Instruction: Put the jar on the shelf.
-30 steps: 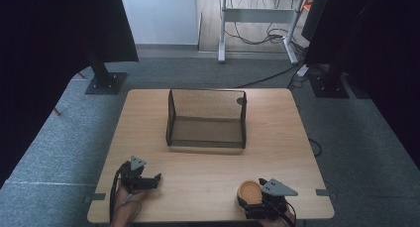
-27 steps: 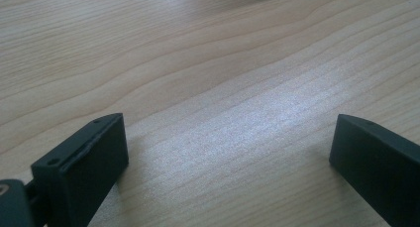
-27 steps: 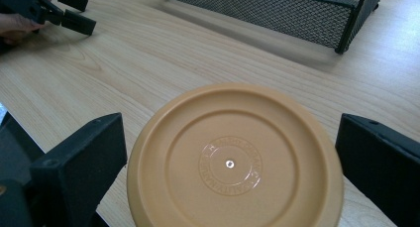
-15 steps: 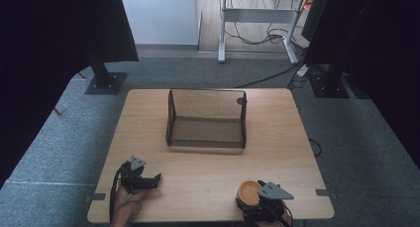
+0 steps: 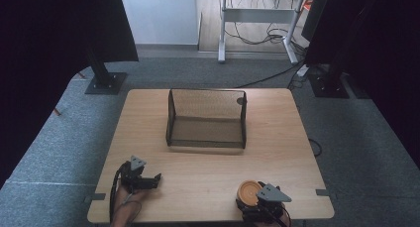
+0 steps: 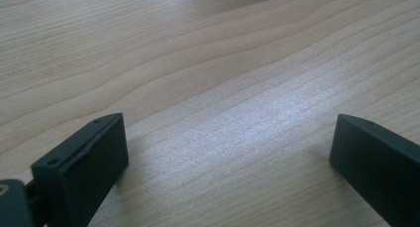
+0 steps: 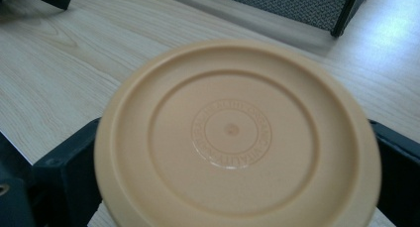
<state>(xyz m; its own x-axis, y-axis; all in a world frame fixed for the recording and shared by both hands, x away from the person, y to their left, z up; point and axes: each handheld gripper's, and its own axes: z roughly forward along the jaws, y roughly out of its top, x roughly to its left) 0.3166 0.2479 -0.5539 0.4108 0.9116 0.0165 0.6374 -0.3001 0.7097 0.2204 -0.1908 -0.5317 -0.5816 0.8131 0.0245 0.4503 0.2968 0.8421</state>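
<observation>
On the table (image 5: pixel 208 177), mesh basket (image 5: pixel 207 119) holds nothing.

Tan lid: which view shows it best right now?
The right gripper view: the lid takes up most of the frame, with its raised rings and embossed centre text visible between the right tool's jaws. The high view shows it as a small tan disc near the table's front edge. The left gripper view looks at bare wood.

A black mesh tray (image 5: pixel 206 133) stands mid-table (image 5: pixel 277 167) as the sole obstacle, with bare wood open between it and both grippers.
</observation>
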